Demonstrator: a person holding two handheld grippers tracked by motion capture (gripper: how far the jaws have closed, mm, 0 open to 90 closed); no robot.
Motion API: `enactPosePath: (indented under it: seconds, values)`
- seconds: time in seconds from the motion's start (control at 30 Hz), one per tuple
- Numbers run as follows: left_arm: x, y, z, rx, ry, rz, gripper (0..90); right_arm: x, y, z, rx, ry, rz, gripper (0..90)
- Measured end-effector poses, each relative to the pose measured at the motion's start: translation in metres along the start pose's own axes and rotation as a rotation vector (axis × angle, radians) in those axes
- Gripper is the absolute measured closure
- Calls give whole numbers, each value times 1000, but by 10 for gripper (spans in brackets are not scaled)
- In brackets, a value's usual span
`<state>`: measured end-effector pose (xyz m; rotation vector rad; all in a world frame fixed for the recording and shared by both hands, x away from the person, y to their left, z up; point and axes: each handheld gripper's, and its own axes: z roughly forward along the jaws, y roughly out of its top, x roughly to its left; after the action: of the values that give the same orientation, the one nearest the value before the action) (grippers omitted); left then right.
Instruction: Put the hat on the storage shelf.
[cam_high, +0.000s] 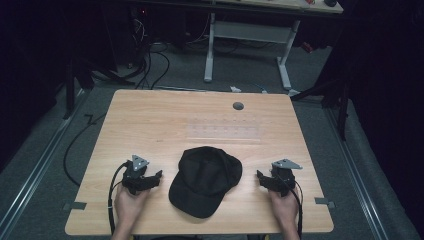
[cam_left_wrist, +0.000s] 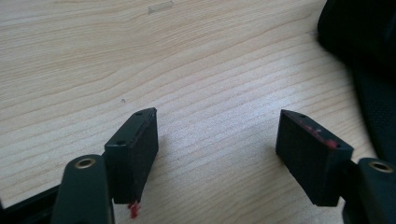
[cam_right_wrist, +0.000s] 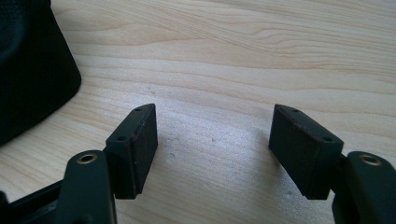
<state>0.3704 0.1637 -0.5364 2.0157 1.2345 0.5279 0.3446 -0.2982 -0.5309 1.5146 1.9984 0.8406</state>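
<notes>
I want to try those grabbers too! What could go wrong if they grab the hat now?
The black cap is soft, so the open left tongs or right tongs might pinch only loose fabric and it could slip. It also lies near the table's front edge, so a pull could drag it off.

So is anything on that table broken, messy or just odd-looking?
Mostly tidy: a black cap lies flat between two open tongs. One oddity: the left tongs show red bits, a scrap hanging under one pad and streaks along the other's edge, like worn lining.
</notes>
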Motion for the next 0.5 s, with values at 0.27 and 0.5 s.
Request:
enactPosePath:
  seconds: [0.27, 0.5]
  values:
    - [0, 0, 0, 1, -2, 1, 288, 0, 0, 0, 0, 0, 0, 326]
    - [0, 0, 0, 3, -2, 3, 287, 0, 0, 0, 1, -1, 2, 324]
